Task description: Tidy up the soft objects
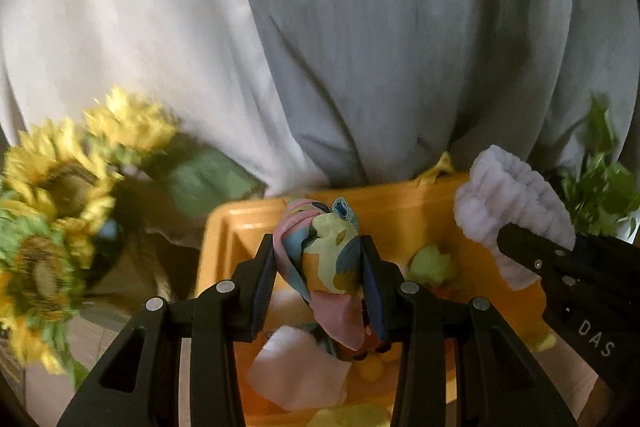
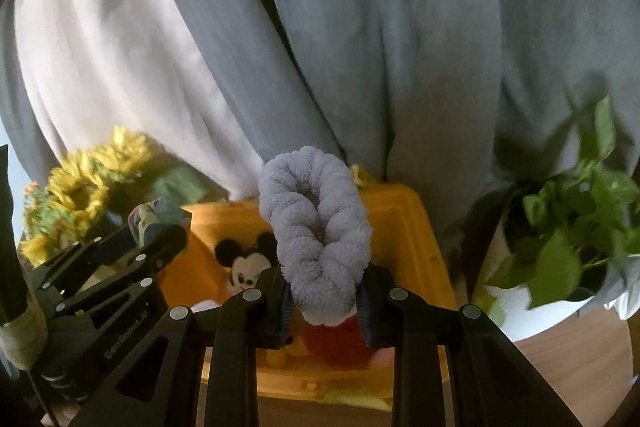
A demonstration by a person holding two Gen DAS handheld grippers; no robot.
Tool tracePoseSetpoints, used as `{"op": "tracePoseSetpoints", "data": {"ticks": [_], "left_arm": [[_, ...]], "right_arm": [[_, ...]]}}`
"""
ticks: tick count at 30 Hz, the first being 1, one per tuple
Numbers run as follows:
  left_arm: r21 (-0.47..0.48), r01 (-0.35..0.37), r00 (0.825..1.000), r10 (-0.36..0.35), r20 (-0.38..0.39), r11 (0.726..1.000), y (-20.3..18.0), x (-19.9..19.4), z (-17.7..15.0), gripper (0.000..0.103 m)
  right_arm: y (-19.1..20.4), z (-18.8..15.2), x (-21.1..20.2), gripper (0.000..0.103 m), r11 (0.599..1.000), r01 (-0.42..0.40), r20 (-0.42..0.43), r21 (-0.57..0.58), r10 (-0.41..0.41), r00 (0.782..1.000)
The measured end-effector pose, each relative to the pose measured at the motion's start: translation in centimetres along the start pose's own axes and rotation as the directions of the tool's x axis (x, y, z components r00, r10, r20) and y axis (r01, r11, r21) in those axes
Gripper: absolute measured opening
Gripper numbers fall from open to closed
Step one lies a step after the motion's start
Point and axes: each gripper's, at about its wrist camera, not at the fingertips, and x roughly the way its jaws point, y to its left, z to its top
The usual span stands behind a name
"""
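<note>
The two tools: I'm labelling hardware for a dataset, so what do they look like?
Both are matte black linkage frames with triangular cut-outs and round silver pivot pins. The left tool has dark blue ribbed pads; white "GenRoboAI"-like lettering shows on its side in the right wrist view. The right tool has the same blue pads; "DAS" is printed on it. No cables or sleeves clearly visible.

Yellow bin [image 2: 416,227] open above — sunflowers [image 2: 80,195] left, potted plant [image 2: 568,227] right.
</note>
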Motion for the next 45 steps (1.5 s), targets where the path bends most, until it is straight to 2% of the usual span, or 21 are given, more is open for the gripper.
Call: {"op": "tracePoseSetpoints", "data": {"ticks": [5, 11, 14, 17, 19, 20, 25, 33, 41, 45], "left_arm": [[-0.005, 0.039, 0.996, -0.040, -0.085, 0.999, 0.1, 2.8, -0.5, 0.039], [-0.001, 0.054, 0.984, -0.054, -0.173, 0.999, 0.0, 5.2, -1.5, 0.040], [-0.004, 0.075, 0.980, -0.075, -0.187, 0.997, -0.1, 5.2, -1.4, 0.044], [-0.010, 0.063, 0.978, -0.063, -0.197, 0.998, 0.1, 5.6, -1.1, 0.052], [-0.012, 0.055, 0.980, -0.057, -0.190, 0.998, 0.3, 5.3, -1.0, 0.057], [-0.010, 0.050, 0.981, -0.051, -0.188, 0.999, 0.5, 5.1, -0.9, 0.060], [-0.011, 0.022, 0.990, -0.023, -0.140, 1.000, 0.6, 2.3, -1.1, 0.066], [-0.008, -0.044, 0.999, 0.044, -0.018, 0.999, 0.6, -5.1, -2.0, 0.073], [0.027, -0.086, 0.990, 0.083, 0.118, 0.996, 0.8, -12.8, -4.2, 0.074], [0.019, -0.087, 0.984, 0.083, 0.156, 0.996, 1.8, -16.3, -5.7, 0.078]], "right_arm": [[-0.3, -0.5, 2.8, 0.027, 1.000, 0.022, -0.077, -0.010, -0.022, 0.997], [-0.6, -0.9, 5.1, 0.027, 0.999, 0.042, -0.142, -0.021, -0.044, 0.989], [-0.3, -1.0, 5.9, 0.027, 0.998, 0.041, -0.164, -0.037, -0.046, 0.985], [-0.3, -1.0, 6.1, 0.035, 1.000, 0.016, -0.176, -0.020, -0.019, 0.984], [-0.4, -0.9, 6.0, 0.050, 1.000, 0.013, -0.173, -0.011, -0.014, 0.985], [-0.4, -0.9, 6.0, 0.053, 1.000, 0.018, -0.170, -0.013, -0.020, 0.985], [-0.6, -0.7, 4.7, 0.060, 0.998, 0.046, -0.137, -0.030, -0.050, 0.989], [-0.9, -1.9, -0.2, 0.066, 0.998, 0.057, -0.090, 0.004, -0.056, 0.994], [0.6, -4.1, -7.4, 0.069, 0.997, 0.079, 0.014, 0.006, -0.080, 0.997], [1.6, -5.4, -11.3, 0.069, 0.995, 0.097, 0.079, 0.003, -0.097, 0.992]]}}
